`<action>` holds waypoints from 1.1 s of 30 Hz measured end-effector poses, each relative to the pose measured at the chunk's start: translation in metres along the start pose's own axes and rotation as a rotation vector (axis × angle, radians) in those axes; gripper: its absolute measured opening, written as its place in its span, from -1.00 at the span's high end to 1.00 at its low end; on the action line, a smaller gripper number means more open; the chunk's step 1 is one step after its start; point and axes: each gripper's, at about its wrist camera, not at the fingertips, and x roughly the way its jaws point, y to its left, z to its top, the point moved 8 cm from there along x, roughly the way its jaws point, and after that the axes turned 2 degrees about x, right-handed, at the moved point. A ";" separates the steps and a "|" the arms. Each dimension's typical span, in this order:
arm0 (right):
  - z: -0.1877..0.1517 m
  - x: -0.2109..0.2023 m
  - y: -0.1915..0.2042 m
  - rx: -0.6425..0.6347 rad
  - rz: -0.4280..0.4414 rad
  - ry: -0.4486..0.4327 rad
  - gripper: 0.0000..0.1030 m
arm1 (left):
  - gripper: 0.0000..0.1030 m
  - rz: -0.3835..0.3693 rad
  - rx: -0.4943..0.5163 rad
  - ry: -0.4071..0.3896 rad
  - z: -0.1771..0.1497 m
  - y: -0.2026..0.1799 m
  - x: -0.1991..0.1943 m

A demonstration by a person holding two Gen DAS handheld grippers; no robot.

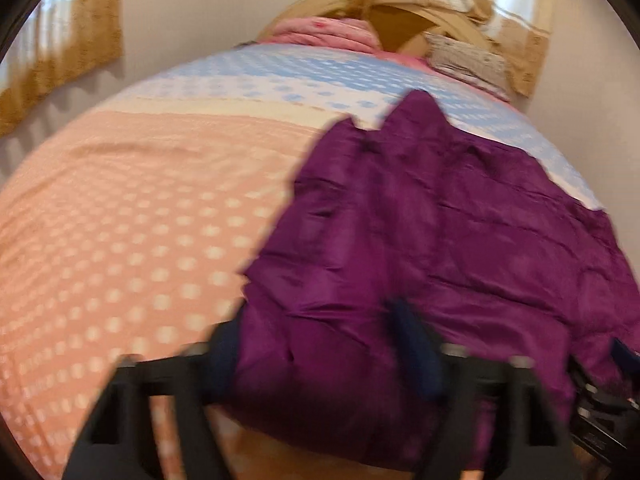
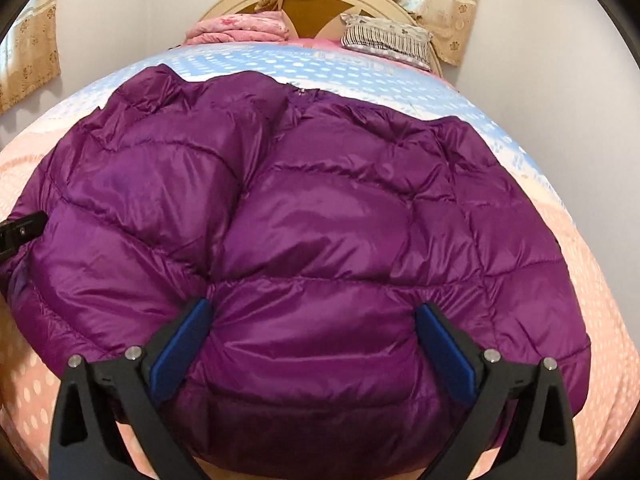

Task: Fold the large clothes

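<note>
Both tools straddle the near hem of the purple quilted down jacket [image 2: 320, 216], lower frame, positioned for a fold: right tool [image 2: 316, 336] wide open, gripping nothing; left tool [image 1: 320, 356] blurred, grip undeterminable.

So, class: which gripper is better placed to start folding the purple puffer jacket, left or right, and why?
Probably the right gripper: its open fingers straddle the middle of the purple jacket hem. The left gripper, blurred, sits at the jacket's left edge.

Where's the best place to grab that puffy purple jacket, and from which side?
Probably the near hem of the jacket, coming in low from the foot of the bed. That edge hangs over toward the grippers, so its thin rim fits between fingers better than the puffed middle.
</note>
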 end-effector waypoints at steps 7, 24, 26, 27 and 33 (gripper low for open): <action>-0.001 -0.002 0.001 0.017 -0.012 0.002 -1.00 | 0.82 -0.004 0.075 -0.047 0.007 -0.014 -0.016; -0.001 -0.061 0.078 -0.078 0.181 -0.051 -0.98 | 0.87 0.121 0.158 -0.265 0.043 0.065 -0.109; 0.004 -0.076 0.049 -0.059 0.161 -0.090 -0.99 | 0.88 0.106 0.184 -0.304 0.057 0.051 -0.122; 0.007 -0.082 0.029 -0.039 0.138 -0.104 -1.00 | 0.88 0.094 0.203 -0.323 0.063 0.039 -0.128; -0.001 -0.083 -0.135 0.160 -0.092 -0.096 -1.00 | 0.88 0.013 0.391 -0.434 0.081 -0.076 -0.150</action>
